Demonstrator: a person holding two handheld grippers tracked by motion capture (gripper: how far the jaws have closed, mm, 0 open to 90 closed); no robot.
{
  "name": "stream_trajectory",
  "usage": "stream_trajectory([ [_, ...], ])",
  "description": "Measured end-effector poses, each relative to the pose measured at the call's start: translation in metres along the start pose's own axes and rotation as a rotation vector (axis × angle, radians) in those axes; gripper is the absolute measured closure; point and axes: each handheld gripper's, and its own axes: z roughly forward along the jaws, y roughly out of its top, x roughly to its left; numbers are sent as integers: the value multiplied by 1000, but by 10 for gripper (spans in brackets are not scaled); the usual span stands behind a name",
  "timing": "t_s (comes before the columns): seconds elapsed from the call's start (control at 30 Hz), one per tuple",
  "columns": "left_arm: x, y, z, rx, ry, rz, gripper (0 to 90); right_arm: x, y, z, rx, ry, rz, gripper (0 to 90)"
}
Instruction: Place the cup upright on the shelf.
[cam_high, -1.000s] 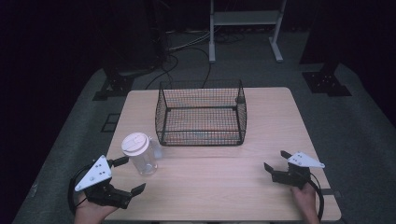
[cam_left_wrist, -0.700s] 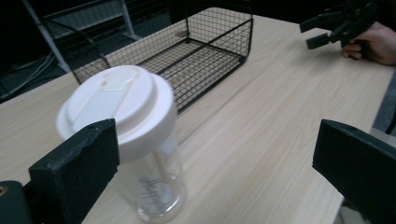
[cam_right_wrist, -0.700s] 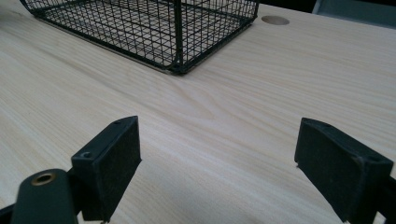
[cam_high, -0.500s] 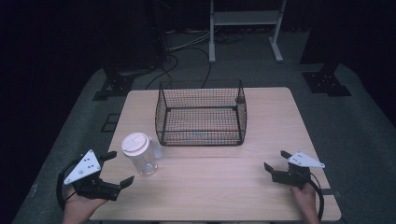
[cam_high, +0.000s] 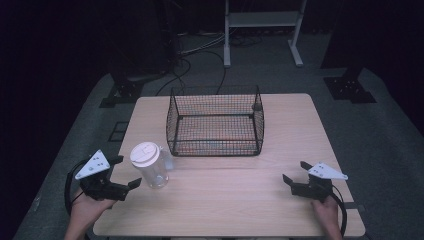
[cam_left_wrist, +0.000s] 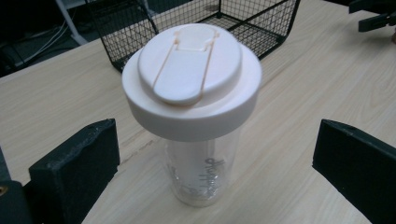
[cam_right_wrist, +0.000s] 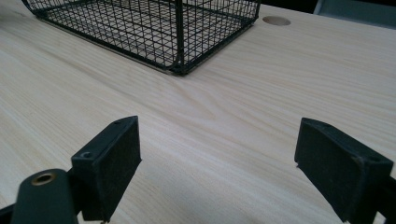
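A clear plastic bottle (cam_high: 150, 169) with a wide white flip lid stands upright on the wooden table (cam_high: 235, 200), left of centre. My left gripper (cam_high: 128, 171) is open just to its left, at the table's left edge, jaws pointing at the bottle. In the left gripper view the bottle (cam_left_wrist: 191, 88) stands a little ahead of the open left gripper (cam_left_wrist: 217, 140), with neither jaw touching it. My right gripper (cam_high: 294, 171) rests open near the front right of the table. In its own view the right gripper (cam_right_wrist: 219, 149) has only bare wood between its jaws.
A black wire basket (cam_high: 215, 122), with nothing seen inside, sits at the table's middle back, just behind the bottle. Its corner (cam_right_wrist: 177, 37) lies ahead of the right gripper. A round hole (cam_right_wrist: 276, 20) is cut in the tabletop. Dark floor, cables and a stand lie beyond.
My left gripper has shifted left and slightly away from me, off the table's front-left corner, and now faces the bottle from its left. The right gripper and bottle have not moved.
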Motion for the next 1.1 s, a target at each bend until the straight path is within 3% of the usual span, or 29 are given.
stream_trajectory([
  [0.17, 10, -1, 8, 18, -21, -20, 0, 0, 0, 0, 0, 1, 0, 135],
  [0.4, 9, 0, 21, 59, -33, 3, 0, 0, 0, 0, -2, 2, 2, 135],
  [1.1, 15, 15, 49, 81, -49, -13, 0, 0, 0, 0, -2, 5, 0, 134],
])
